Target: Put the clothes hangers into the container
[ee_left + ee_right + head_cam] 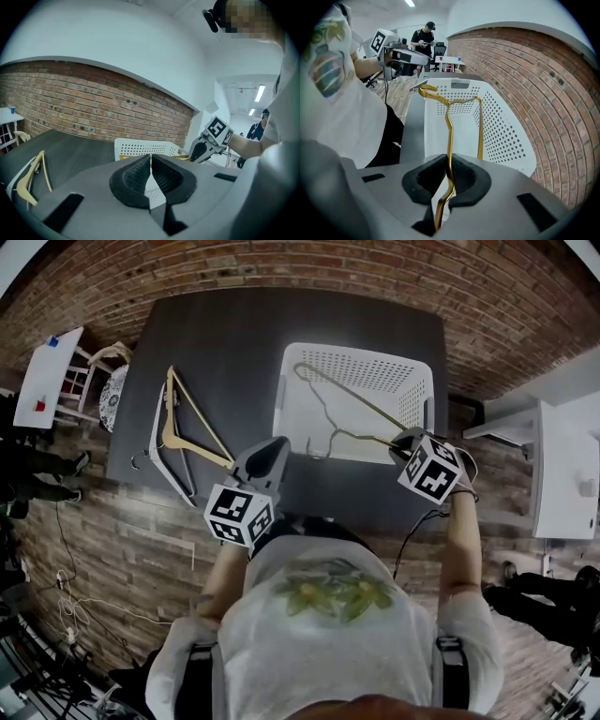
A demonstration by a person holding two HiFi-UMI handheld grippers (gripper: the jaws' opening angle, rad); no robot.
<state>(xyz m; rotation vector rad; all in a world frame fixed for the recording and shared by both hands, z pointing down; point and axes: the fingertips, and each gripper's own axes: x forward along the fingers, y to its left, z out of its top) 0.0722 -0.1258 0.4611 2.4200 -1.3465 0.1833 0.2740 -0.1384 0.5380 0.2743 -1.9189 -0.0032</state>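
The right gripper (pixel 405 440) covers one end of the gold hanger (pixel 352 398) in the head view. The person's shirt (pixel 328 615) hides the table's (pixel 216 334) near edge. At the left, the pile of hangers (pixel 192 452) overlaps, so I cannot count them. On the white shelf (pixel 42 376), upper left, the red thing (pixel 39 405) and blue thing (pixel 52 341) are too small to tell. In the left gripper view, the dark edge cuts off the wooden hanger (pixel 27 176), lower left.

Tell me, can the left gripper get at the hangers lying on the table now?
Probably yes. The left gripper is empty, its jaws shut, and the hangers lie close to its left on the table, nothing between. It must open first.
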